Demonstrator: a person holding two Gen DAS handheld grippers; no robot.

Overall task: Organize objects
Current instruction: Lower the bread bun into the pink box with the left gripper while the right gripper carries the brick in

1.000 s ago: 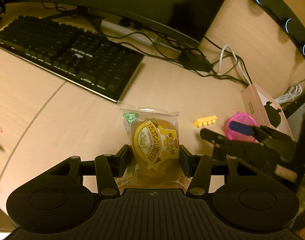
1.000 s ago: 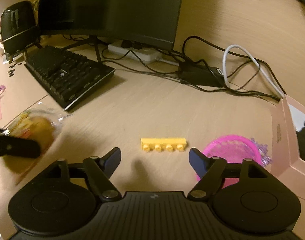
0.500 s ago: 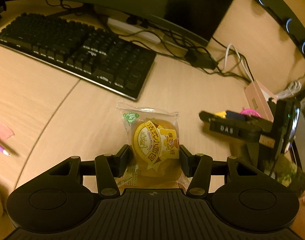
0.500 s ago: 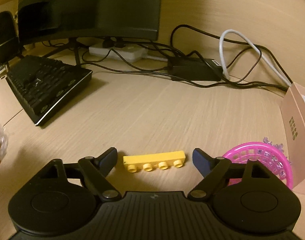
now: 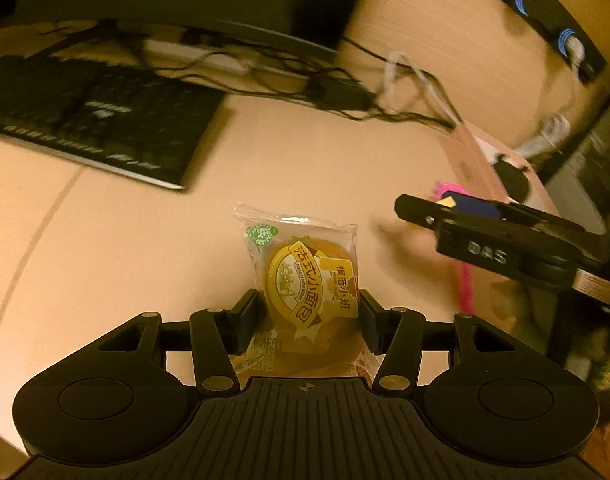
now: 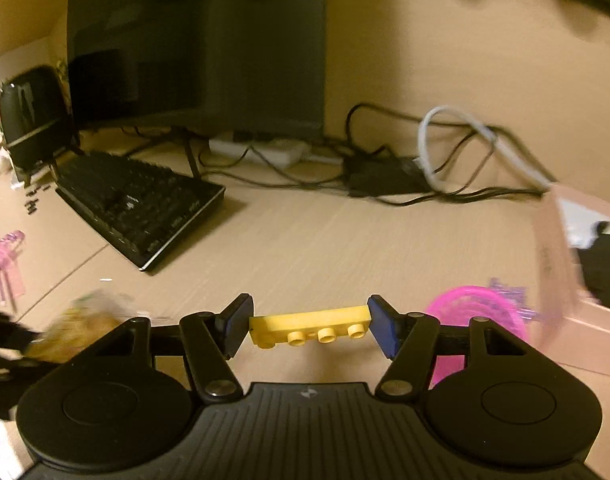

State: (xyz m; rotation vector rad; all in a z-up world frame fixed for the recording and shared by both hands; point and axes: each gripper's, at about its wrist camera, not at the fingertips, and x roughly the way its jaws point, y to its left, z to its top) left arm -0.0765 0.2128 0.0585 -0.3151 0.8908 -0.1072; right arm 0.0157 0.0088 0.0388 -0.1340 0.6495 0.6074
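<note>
A packaged small bread (image 5: 309,280) in a clear wrapper with a yellow label sits upright between the pads of my left gripper (image 5: 309,316), which is shut on it above the desk. In the right wrist view a yellow studded brick (image 6: 311,325) spans the gap of my right gripper (image 6: 309,330). Its jaws are closing, both blue pads touch the brick's ends, and the brick hangs just above the desk with a shadow beneath. The left wrist view shows the right gripper (image 5: 501,236) from the side, at the right. The bread (image 6: 81,326) is a blur at the left of the right wrist view.
A pink basket (image 6: 479,316) lies right of the brick, next to an open pink box (image 6: 561,268). A black keyboard (image 6: 141,204), a monitor (image 6: 201,48), a speaker (image 6: 33,116) and tangled cables (image 6: 385,184) stand behind. Pink items (image 6: 3,264) lie at the far left.
My right gripper came down over the yellow brick, closed on its ends and raised it off the desk. My left gripper shifted with the bread still gripped.
</note>
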